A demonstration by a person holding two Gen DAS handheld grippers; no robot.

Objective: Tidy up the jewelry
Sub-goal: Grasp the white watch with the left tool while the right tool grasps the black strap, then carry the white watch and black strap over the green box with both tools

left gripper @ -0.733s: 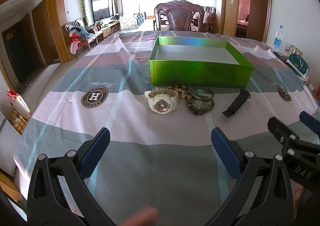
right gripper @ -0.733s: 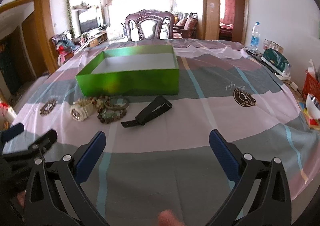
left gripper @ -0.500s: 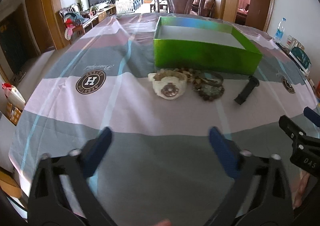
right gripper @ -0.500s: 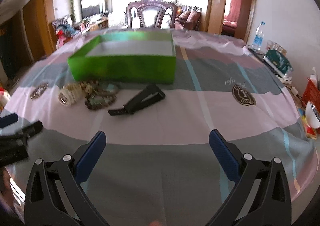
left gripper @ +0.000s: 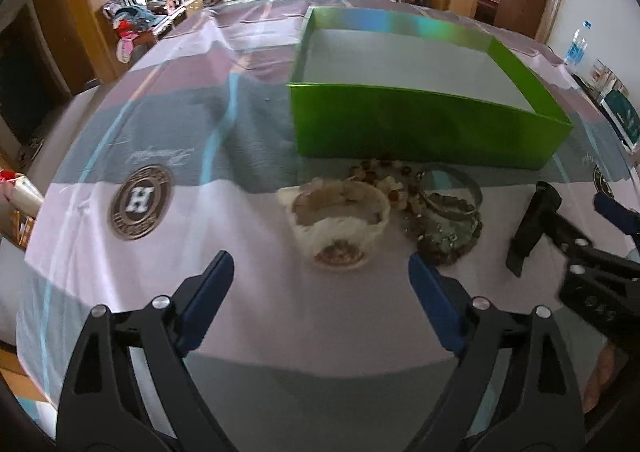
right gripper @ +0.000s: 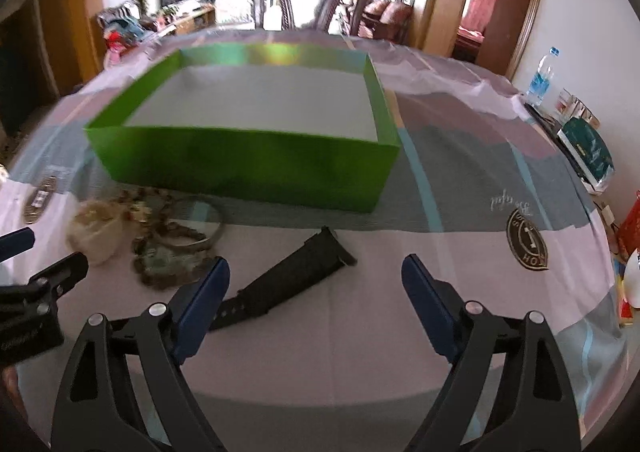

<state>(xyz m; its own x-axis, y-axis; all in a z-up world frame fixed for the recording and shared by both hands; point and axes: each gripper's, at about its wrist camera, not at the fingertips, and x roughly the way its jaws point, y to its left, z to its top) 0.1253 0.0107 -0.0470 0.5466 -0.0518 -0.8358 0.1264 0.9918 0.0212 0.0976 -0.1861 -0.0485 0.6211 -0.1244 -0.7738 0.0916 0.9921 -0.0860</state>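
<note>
Green glossy cardboard box (left gripper: 424, 128) seen open-topped, rectangular, pale floor bare, on striped cloth of table (left gripper: 168, 124). Just in front: cream chunky watch (left gripper: 340, 220), bead bracelets (left gripper: 384, 176), metal bangle (left gripper: 450, 192) on greenish bead coil, clustered, touching. Black strap (right gripper: 288, 284) lies apart, rt side. Left gripper (left gripper: 320, 288) jaws apart, just reopened, nothing betw. Right gripper (right gripper: 316, 288) jaws apart, just narrowed; strap end shown betw fingers, unpressed.
</note>
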